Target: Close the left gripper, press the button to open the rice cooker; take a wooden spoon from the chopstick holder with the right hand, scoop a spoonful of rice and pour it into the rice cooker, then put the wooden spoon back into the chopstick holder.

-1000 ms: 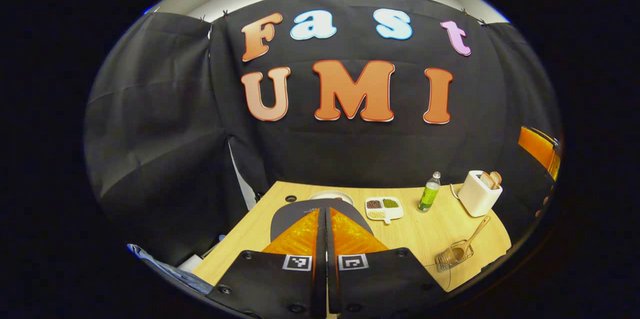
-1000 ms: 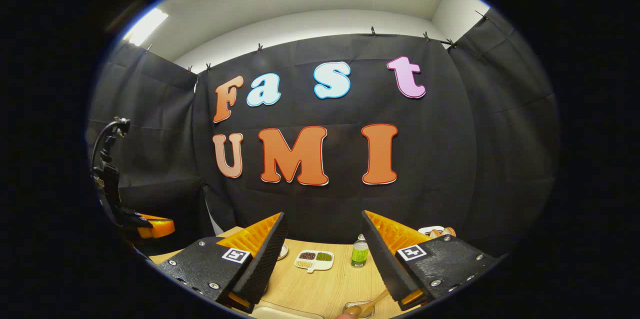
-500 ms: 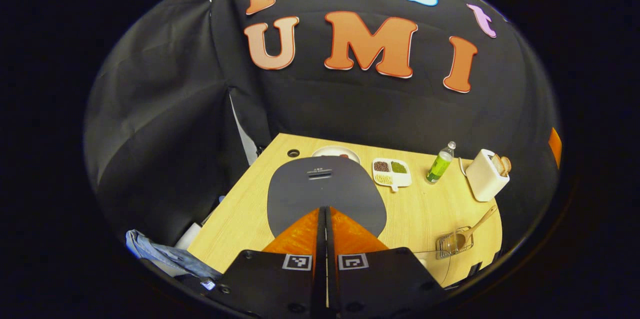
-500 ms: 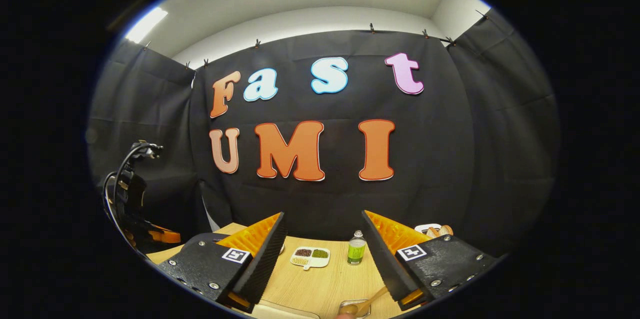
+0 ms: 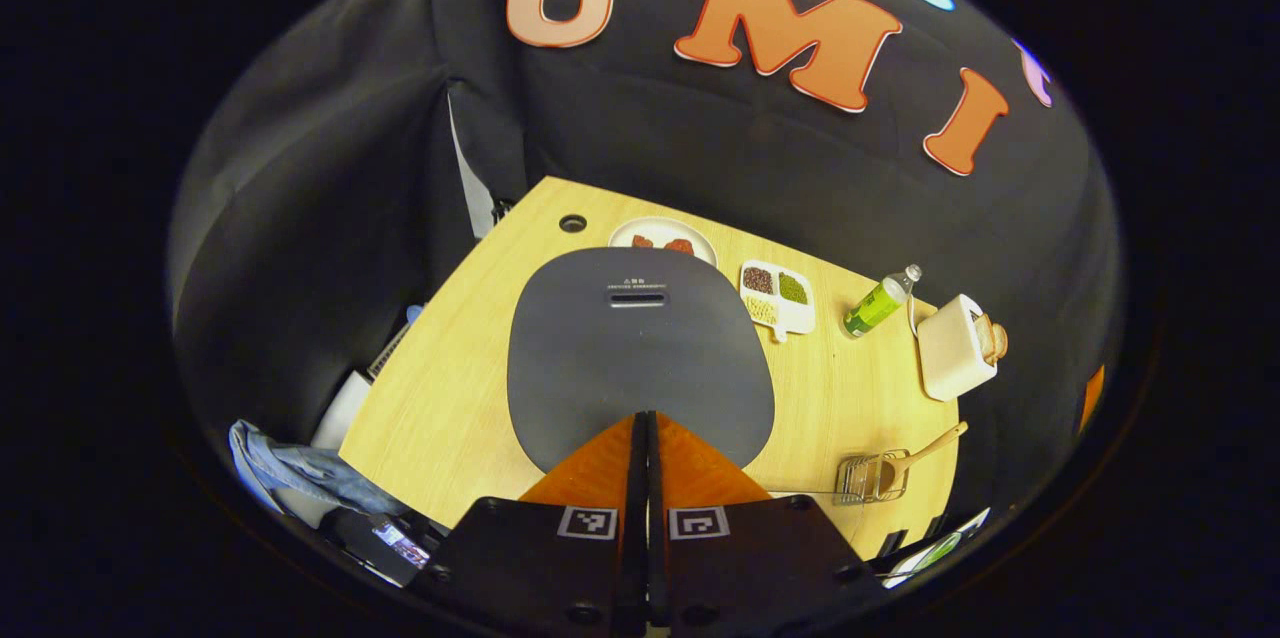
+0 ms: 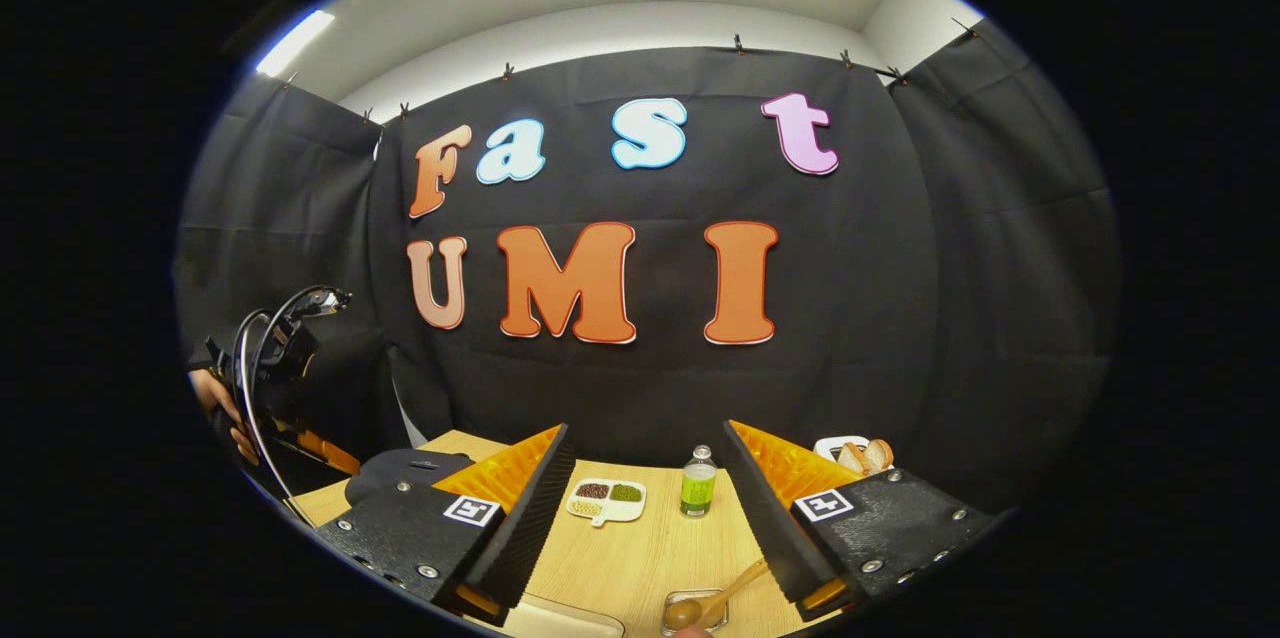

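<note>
Rice cooker [image 5: 640,358] sits mid-worktop, dark grey lid down, vent slot at the far edge of the lid. Left gripper [image 5: 645,423] is clenched, fingers pressed flat together with nothing between them, tips over the near edge of the lid; can't tell if they touch it. In the right gripper view the cooker [image 6: 400,471] is low at left, partly hidden behind that gripper's near finger.

Wooden spoon [image 5: 925,446] lies in the wire chopstick holder [image 5: 868,480] at the near right part of the worktop [image 5: 450,398], handle angled up and right. Right gripper view has the same spoon [image 6: 715,603] and holder [image 6: 672,608] at the bottom edge, between the finger bases. Right gripper [image 6: 650,468] is released, wide gap, empty, well above the worktop and aimed toward the back wall.

Behind the cooker: round white plate [image 5: 660,236] with reddish pieces on it. Just to its right, white divided dish [image 5: 778,296] with dark, green and pale grains, also seen at [image 6: 606,500]. Further right, green bottle [image 5: 880,300], upright in the right gripper view [image 6: 697,483]. Then white toaster [image 5: 955,348] with bread slices sticking out of it.

Far left in the right gripper view, a hand [image 6: 225,413] holds the other gripper's cabled body. Blue cloth [image 5: 290,473] lies off the worktop's left edge.
</note>
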`<state>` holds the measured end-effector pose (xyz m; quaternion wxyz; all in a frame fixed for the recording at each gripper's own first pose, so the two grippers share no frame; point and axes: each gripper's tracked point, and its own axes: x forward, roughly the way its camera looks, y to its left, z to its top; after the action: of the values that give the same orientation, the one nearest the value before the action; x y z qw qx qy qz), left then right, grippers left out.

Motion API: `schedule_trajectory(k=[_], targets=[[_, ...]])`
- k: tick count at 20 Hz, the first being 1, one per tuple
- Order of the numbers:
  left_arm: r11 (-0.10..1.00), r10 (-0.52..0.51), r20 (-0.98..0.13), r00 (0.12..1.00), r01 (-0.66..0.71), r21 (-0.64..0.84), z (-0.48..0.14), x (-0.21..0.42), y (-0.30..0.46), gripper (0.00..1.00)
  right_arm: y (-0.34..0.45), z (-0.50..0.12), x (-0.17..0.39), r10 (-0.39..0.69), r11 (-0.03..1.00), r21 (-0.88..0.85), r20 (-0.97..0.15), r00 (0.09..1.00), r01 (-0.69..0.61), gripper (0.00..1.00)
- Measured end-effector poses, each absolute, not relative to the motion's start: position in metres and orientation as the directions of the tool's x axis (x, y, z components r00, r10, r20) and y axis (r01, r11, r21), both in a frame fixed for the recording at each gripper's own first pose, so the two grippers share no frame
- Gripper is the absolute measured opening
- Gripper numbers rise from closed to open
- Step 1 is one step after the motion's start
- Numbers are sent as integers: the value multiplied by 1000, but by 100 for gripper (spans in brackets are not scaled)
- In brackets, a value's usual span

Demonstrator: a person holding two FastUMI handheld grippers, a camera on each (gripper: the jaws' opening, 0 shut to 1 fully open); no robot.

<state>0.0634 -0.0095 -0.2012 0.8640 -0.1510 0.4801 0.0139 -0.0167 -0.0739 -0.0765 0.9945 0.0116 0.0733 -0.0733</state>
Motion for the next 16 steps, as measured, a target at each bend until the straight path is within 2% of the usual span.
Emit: schedule_trajectory(k=[3,7,13,16], targets=[[941,-176,-876,449,-184,-283,-222,62,-23,4,-84,-89,-21,-168,985,14,-180,969,173,92],[921,-242,-895,375,-201,-333,-243,69,-41,5,-96,-103,-26,-194,979,21,-216,957,203,92],[920,-237,-924,299,-237,-313,-266,65,-49,5,-107,-119,-29,-225,971,25,-242,944,237,92],[919,-208,-927,313,-262,-295,-267,63,-46,5,-107,-126,-27,-226,970,24,-252,941,240,92]])
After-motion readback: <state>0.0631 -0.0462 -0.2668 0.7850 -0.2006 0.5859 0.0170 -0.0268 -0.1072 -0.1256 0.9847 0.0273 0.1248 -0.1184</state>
